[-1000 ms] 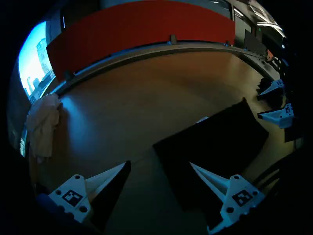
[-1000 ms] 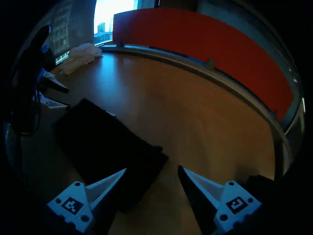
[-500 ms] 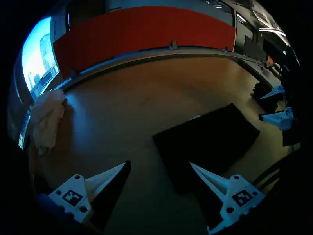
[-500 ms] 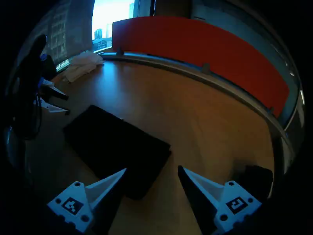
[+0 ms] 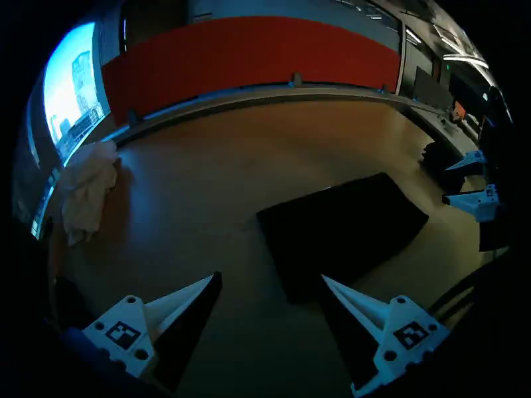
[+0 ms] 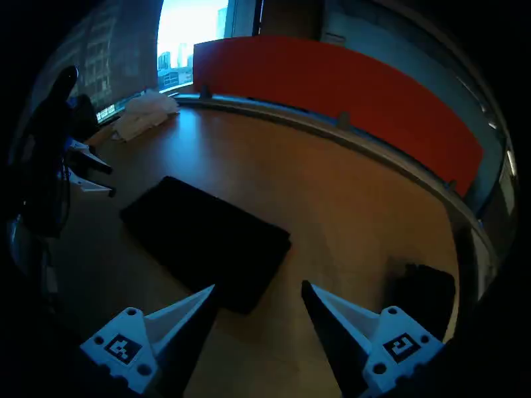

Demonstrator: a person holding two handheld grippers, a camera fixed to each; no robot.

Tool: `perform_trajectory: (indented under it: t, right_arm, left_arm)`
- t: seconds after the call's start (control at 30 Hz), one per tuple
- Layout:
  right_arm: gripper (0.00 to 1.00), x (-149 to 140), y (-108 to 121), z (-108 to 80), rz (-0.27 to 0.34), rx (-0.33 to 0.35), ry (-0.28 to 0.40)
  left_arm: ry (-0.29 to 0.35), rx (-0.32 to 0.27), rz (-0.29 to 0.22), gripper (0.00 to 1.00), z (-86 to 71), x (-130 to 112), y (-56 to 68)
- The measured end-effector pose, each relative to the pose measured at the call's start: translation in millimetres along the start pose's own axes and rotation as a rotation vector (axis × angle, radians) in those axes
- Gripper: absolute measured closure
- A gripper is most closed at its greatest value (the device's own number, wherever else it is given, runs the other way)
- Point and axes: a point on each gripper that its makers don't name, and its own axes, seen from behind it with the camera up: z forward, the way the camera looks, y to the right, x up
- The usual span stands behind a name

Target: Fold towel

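In the left gripper view, our left tool [image 5: 269, 276] stands wide open and empty, and the dark towel [image 5: 338, 232] lies flat as a neat rectangle on the bench [image 5: 219, 172], farther from the fingertips than half a second ago. In the right gripper view, our right tool [image 6: 258, 285] is likewise spread and empty, drawn back from the towel, so we judge the fold finished.

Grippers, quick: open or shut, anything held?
Left gripper: open, holding nothing; the folded black towel lies on the table ahead.
Right gripper: open, holding nothing.
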Motion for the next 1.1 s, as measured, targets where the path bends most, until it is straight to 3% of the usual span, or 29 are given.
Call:
perform_trajectory:
  t: [0.37, 1.1]
  right_arm:
    - [0.09, -1.6, 0.4, -0.8, -0.01, 0.011, 0.004]
    - [0.09, -3.4, -12.1, 13.1, -0.091, 0.084, -0.01]
  left_arm:
    - [0.023, 0.031, -0.029, 0.0, -15.0, 0.0, -9.0]
    - [0.069, 0.113, -0.141, 0.0, -71.3, -29.0, -28.7]
